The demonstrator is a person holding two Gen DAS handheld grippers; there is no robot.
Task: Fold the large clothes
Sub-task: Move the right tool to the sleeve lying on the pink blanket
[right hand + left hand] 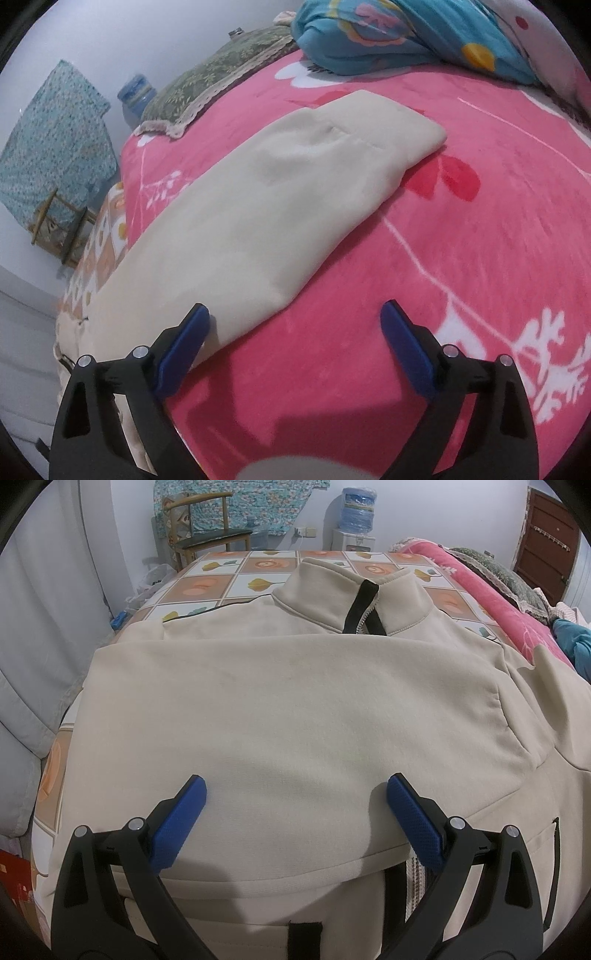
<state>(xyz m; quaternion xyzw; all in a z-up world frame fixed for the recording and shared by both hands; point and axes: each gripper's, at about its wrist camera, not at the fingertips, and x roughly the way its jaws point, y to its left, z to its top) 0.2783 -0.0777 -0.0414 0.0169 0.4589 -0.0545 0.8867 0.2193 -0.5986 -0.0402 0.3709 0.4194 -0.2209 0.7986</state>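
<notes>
A large cream zip-up jacket [295,709] lies flat on the bed, its stand-up collar [354,594] with a black zipper at the far end. One sleeve is folded across the body. My left gripper [295,794] is open and empty, just above the folded sleeve near the hem. In the right wrist view the other cream sleeve [280,199] stretches out over the pink blanket [461,240]. My right gripper [295,317] is open and empty, its left finger beside the sleeve's near edge.
The bed has a floral checked sheet [207,587]. A blue patterned quilt [388,33] and a green pillow [221,70] lie at the far side. A wooden chair [207,528] and a water dispenser [356,517] stand by the wall. A grey sofa [33,664] is at left.
</notes>
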